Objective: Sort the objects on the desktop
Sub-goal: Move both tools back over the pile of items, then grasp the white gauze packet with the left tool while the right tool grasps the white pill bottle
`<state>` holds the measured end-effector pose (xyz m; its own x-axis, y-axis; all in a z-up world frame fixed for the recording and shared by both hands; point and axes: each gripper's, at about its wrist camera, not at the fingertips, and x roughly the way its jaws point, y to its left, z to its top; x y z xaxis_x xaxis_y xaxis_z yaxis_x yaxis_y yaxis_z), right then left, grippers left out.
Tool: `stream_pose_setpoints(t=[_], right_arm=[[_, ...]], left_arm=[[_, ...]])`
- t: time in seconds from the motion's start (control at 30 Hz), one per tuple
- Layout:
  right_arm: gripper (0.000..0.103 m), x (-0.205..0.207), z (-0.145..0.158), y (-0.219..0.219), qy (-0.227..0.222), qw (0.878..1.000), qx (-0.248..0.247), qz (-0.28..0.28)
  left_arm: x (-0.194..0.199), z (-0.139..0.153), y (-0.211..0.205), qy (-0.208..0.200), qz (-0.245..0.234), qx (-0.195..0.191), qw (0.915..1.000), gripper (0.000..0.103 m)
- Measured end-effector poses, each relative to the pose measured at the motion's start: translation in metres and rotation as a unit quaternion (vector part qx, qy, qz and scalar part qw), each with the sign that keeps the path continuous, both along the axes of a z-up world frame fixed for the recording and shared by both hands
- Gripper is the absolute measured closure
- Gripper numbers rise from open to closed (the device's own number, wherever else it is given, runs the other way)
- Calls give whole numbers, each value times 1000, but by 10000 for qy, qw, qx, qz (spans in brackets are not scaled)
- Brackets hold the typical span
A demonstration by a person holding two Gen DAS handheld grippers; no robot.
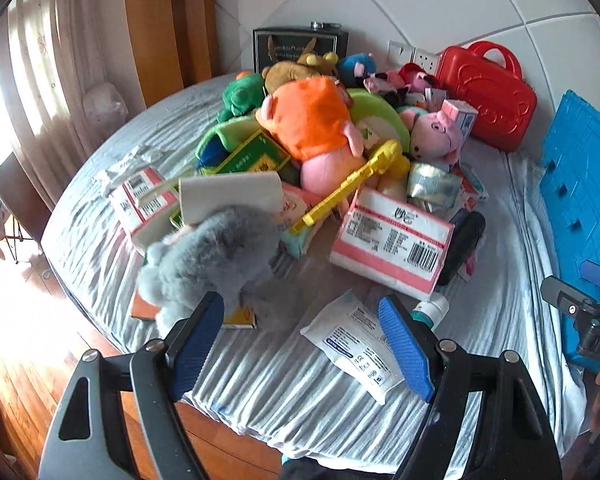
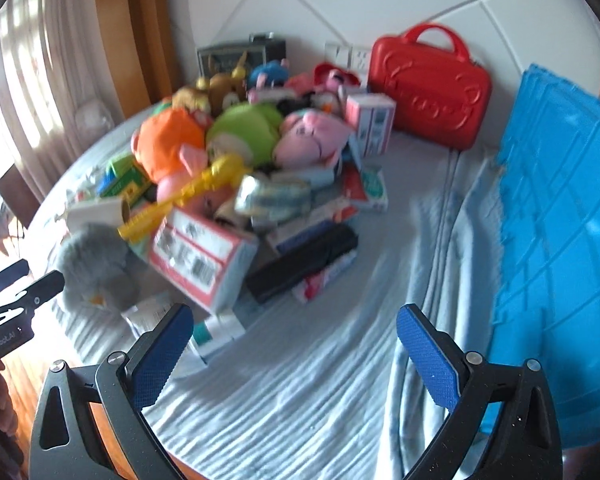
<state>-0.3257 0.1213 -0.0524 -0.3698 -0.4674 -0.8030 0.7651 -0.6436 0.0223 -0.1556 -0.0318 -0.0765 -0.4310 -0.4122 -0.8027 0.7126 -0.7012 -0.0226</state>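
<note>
Left wrist view: both tools, left [image 1: 300,340] and right [image 2: 296,348], gaped wide, empty; heaped toys [image 1: 312,120] near bench front edge could topple.

1. A heap of plush toys [image 1: 312,120] and cartons fills the middle of the cloth-covered table [image 1: 268,384] in the left wrist view.
2. A handled case [image 1: 486,96] stands at the upper right of the heap, against the wall.
3. A crate [image 1: 580,184] stands at the right edge of the frame.
4. A fluffy toy [image 1: 216,256] lies at the heap's lower left.
5. A barcoded carton [image 1: 392,240] lies at the heap's lower right, with a flat packet [image 1: 352,344] below it.
6. A long-handled toy [image 1: 348,184] lies slantwise across the heap.
</note>
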Motion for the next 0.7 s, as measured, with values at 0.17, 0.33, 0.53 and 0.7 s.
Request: stream_pose_setpoints(t=[0.17,0.33,0.53,0.7], right_arm=[[0,-17,-41,-1,-259,9987,392,182],[0,-35,-65,6,-303,9962,666,483],[0,-46,-84,7,-279,9904,870,1041],[0,-50,-92,-2,-427,9883,771,1246]], left_arm=[[-24,-46,8,-312,181,440,9984,23],[-42,-87,13,-520,559,818,9937,23],[-59,-117,15,-561,854,1013,9896,23],[-64,-124,20,-716,816,809,9908,23]])
